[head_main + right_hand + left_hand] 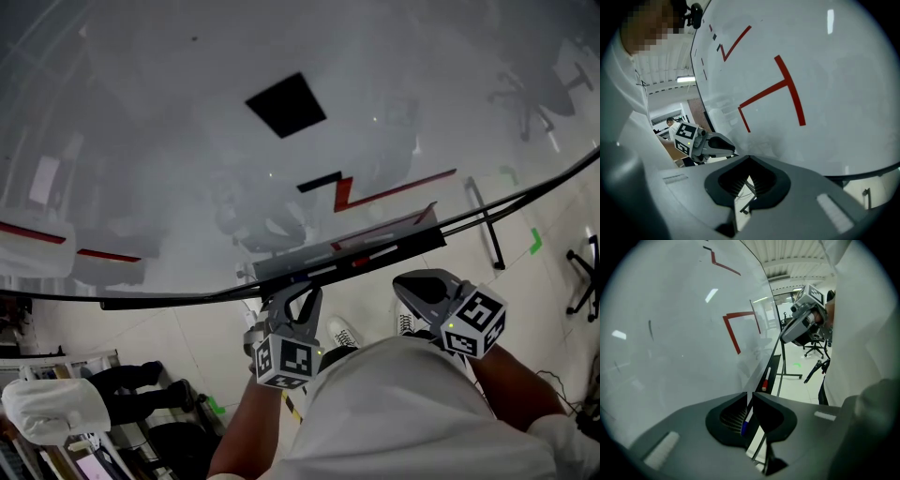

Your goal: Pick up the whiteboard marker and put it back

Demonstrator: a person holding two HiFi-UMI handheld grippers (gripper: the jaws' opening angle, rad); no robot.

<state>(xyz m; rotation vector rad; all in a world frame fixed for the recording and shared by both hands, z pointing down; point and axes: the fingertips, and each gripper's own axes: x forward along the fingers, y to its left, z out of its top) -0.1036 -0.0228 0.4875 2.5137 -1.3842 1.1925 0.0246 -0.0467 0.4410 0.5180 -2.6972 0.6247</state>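
Marker [746,421], seemingly blue-capped, clamped in left hand-held gripper [750,394]; right hand-held gripper [750,159] closed, empty.

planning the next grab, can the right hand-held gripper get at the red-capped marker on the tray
Probably yes: the red-capped marker lies uncovered on the tray, and the right hand-held gripper is close by with nothing in it. Its shut jaws must open first.

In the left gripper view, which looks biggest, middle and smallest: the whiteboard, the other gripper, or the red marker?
Largest: whiteboard.
Next: right gripper.
Smallest: red marker.
They differ plainly in this view.
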